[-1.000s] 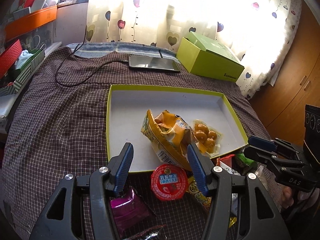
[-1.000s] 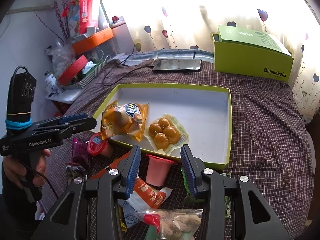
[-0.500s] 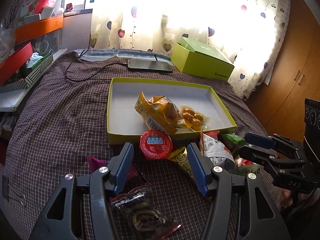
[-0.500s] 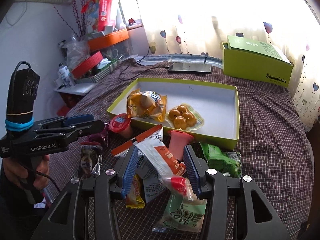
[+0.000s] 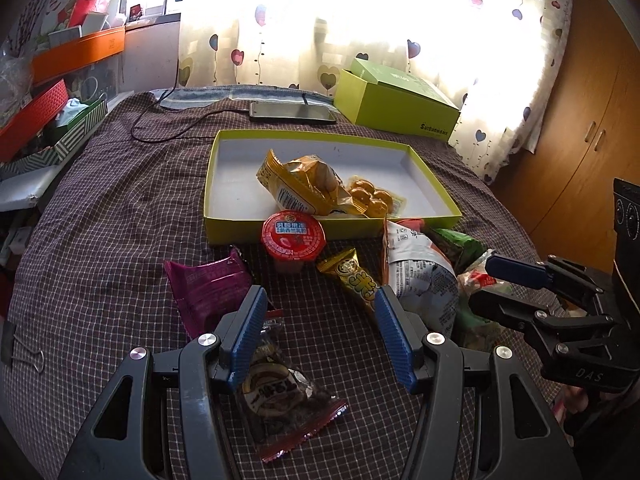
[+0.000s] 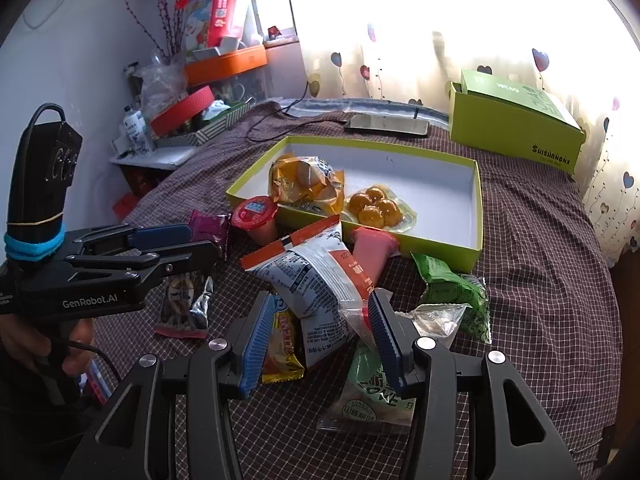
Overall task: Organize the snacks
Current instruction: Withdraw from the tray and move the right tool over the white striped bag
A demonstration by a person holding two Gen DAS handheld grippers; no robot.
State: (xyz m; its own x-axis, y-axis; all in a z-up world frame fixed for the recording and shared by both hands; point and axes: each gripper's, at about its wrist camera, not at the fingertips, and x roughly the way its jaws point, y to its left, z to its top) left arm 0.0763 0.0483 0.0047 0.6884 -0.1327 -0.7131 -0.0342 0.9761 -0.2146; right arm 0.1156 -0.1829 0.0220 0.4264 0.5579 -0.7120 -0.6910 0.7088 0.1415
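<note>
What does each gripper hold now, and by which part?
Nothing. The left gripper is open; the right gripper is opening, with nothing pressed between its fingers.

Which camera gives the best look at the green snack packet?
The right wrist view: the green snack packet lies in the open beside the yellow-green tray. In the left wrist view only a dark green corner shows behind the white and orange bag.

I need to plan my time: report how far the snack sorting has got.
Done: two packs lie in the tray, an orange bag and a pack of yellow balls. In hand: nothing; the left gripper is open and the right gripper's jaws are opening over a white bag. Left: the pile on the cloth, including the red cup.
</note>
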